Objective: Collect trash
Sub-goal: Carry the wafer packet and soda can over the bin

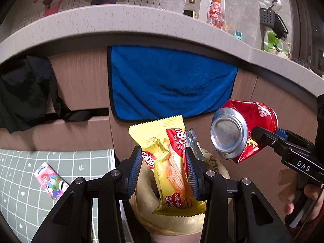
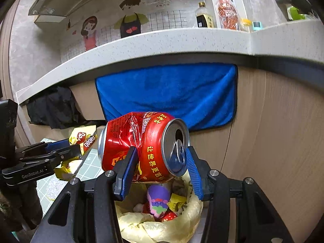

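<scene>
My left gripper [image 1: 164, 167] is shut on a yellow wafer wrapper [image 1: 168, 162] and holds it above a bin lined with a yellow bag [image 1: 178, 225]. My right gripper [image 2: 160, 172] is shut on a crushed red can [image 2: 141, 145] right over the same bin [image 2: 162, 226], which holds several wrappers. The can [image 1: 243, 127] and right gripper show at the right of the left wrist view. The left gripper with the wrapper [image 2: 83, 139] shows at the left of the right wrist view. A pink carton [image 1: 51, 180] lies on the green grid mat [image 1: 24, 182].
A counter edge [image 1: 141, 30] runs above wooden cabinet fronts. A blue towel [image 1: 170, 83] and a black cloth [image 1: 26, 93] hang from it. Bottles [image 1: 215, 13] stand on the counter. The bin stands between the mat and the cabinet.
</scene>
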A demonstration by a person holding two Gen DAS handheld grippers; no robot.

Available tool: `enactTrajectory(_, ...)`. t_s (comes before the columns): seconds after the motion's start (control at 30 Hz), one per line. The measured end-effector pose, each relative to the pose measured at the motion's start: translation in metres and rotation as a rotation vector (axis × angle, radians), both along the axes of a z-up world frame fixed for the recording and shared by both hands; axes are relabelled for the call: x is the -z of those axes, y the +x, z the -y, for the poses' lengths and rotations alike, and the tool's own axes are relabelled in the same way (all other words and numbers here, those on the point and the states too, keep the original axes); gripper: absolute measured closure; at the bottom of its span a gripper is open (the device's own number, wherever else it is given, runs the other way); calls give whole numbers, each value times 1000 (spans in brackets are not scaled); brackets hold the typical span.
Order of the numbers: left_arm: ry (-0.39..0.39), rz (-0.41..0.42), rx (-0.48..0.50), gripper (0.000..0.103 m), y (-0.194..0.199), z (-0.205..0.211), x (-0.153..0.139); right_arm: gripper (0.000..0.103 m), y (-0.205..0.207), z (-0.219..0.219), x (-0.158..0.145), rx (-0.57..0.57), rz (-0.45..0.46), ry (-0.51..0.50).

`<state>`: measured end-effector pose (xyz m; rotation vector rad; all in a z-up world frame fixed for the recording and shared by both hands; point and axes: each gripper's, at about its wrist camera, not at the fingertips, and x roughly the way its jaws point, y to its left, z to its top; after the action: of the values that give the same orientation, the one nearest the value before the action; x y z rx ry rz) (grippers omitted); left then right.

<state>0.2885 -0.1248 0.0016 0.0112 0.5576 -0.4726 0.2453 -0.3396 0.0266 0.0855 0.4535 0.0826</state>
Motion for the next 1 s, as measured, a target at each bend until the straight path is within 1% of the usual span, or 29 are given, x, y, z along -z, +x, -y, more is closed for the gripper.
enactTrajectory(0.57, 1, -74, -7, 60, 17, 7, 32, 58, 19, 2, 34, -13, -99, 21)
enactTrajectory(1.0, 6, -128, 10, 60, 27, 15, 54, 58, 28, 3, 37, -14, -137, 47)
